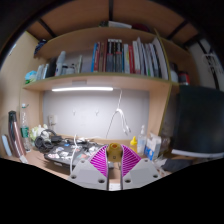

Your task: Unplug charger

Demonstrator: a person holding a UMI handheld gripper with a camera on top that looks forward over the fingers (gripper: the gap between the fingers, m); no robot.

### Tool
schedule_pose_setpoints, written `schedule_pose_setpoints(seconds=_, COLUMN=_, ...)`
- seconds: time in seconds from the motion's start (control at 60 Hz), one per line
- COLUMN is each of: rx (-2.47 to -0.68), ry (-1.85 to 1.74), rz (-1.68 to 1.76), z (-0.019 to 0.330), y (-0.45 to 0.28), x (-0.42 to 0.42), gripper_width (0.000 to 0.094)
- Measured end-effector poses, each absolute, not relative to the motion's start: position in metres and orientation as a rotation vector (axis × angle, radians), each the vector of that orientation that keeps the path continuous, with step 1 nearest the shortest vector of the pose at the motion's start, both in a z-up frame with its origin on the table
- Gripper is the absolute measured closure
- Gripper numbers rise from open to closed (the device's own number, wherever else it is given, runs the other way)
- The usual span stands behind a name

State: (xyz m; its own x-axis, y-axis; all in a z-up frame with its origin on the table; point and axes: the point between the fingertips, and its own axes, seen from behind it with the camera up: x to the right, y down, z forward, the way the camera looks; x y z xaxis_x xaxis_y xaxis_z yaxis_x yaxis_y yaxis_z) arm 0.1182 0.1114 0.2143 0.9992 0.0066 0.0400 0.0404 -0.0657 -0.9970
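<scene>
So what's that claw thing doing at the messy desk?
A person is holding the gripper up over a cluttered desk, aiming at the back wall. Its fingers look open, with nothing pressed between the pink pads. A thin white cable hangs down the wall just ahead of them; the charger itself is too small to make out, so it isn't unplugged yet. Books fill the shelf above, and a dark monitor stands beside.

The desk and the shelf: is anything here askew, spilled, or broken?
Nothing looks spilled or broken. The desk is crowded with small items, too small to tell apart. On the shelf some books lean to one side, which is ordinary. The gripper has its fingers close together around something pale that I cannot identify.
</scene>
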Motion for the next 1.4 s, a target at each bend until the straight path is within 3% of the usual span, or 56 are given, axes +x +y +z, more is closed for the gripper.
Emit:
schedule_pose_setpoints(seconds=0.067, rx=-1.624, ry=-0.061, rz=-0.100, z=0.232, y=0.096, x=0.137, gripper_width=0.0759)
schedule_pose_setpoints(seconds=0.15, rx=-1.676, ry=-0.059, rz=-0.151, z=0.222, y=0.083, x=0.164, gripper_width=0.0759)
schedule_pose_setpoints(seconds=0.267, rx=-1.865, ry=-0.013, rz=-0.179, z=0.146, y=0.078, x=0.208, gripper_width=0.0756)
schedule_pose_setpoints(seconds=0.283, rx=-1.900, ry=-0.003, rz=-0.172, z=0.132, y=0.077, x=0.212, gripper_width=0.0717)
schedule_pose_setpoints(seconds=0.3, rx=-1.934, ry=0.008, rz=-0.160, z=0.119, y=0.076, x=0.215, gripper_width=0.0757)
schedule_pose_setpoints(seconds=0.433, rx=-2.122, ry=0.051, rz=-0.069, z=0.042, y=0.072, x=0.225, gripper_width=0.0747)
schedule_pose_setpoints(seconds=0.65, rx=-2.254, ry=0.032, rz=-0.019, z=0.003, y=0.074, x=0.222, gripper_width=0.0675)
schedule_pose_setpoints(seconds=0.917, rx=-2.303, ry=-0.010, rz=-0.088, z=-0.007, y=0.075, x=0.231, gripper_width=0.0599)
schedule_pose_setpoints(seconds=1.183, rx=-2.223, ry=-0.027, rz=-0.013, z=0.018, y=0.068, x=0.217, gripper_width=0.0047)
schedule_pose_setpoints(seconds=1.4, rx=-2.058, ry=-0.028, rz=0.036, z=0.070, y=0.025, x=0.210, gripper_width=0.0056)
